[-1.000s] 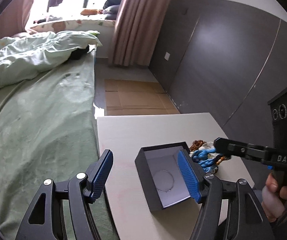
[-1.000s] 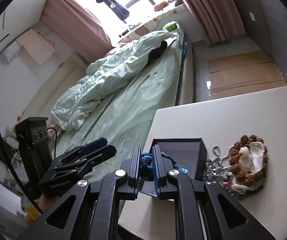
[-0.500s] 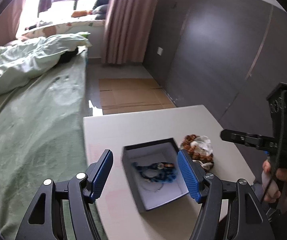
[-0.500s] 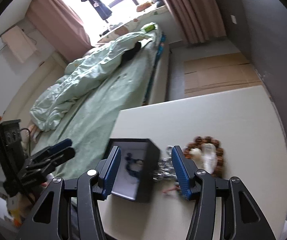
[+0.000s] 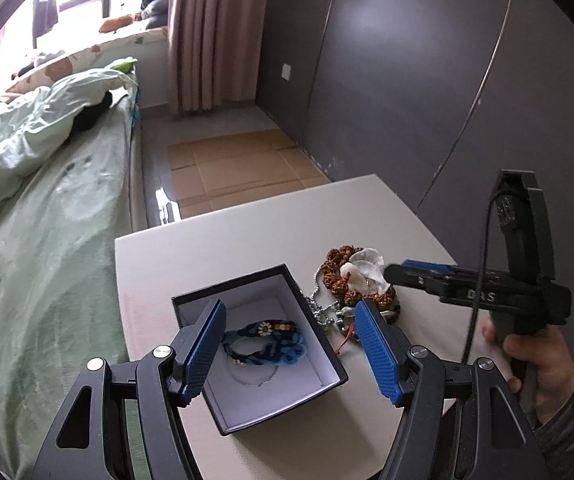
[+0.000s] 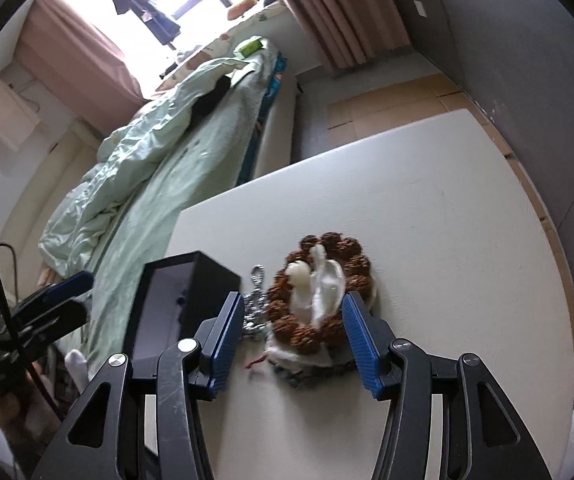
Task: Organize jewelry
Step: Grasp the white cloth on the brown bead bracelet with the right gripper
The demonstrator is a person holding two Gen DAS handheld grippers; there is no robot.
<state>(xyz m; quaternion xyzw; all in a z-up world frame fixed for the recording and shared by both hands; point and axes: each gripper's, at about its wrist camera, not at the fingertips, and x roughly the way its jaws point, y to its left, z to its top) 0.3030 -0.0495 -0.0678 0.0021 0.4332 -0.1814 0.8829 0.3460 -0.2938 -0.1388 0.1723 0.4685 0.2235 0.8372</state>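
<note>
Left wrist view: the left gripper (image 5: 289,344) hangs with its blue-padded jaws spread wide and nothing pinched, straddling the near right corner of an open black jewelry box (image 5: 259,350) on a pale table (image 5: 215,248). Inside the box, on its white lining, lie a blue braided bracelet (image 5: 265,344) and, nearer the camera, a thin wire ring (image 5: 255,377). Just right of the box, a silver chain (image 5: 319,312) trails into a heap of jewelry, where a brown bead bracelet (image 5: 337,276) circles a white shell piece (image 5: 361,268). Right of the box and over that heap, the right gripper (image 5: 391,273) is carried by a person's hand (image 5: 543,364). Right wrist view: the right gripper (image 6: 293,334) has jaws apart, just opened, empty, bracketing the bead bracelet (image 6: 327,280) and shell (image 6: 319,284) without touching them. Left of the box stretches a bed with pale green bedding (image 5: 43,208)
</note>
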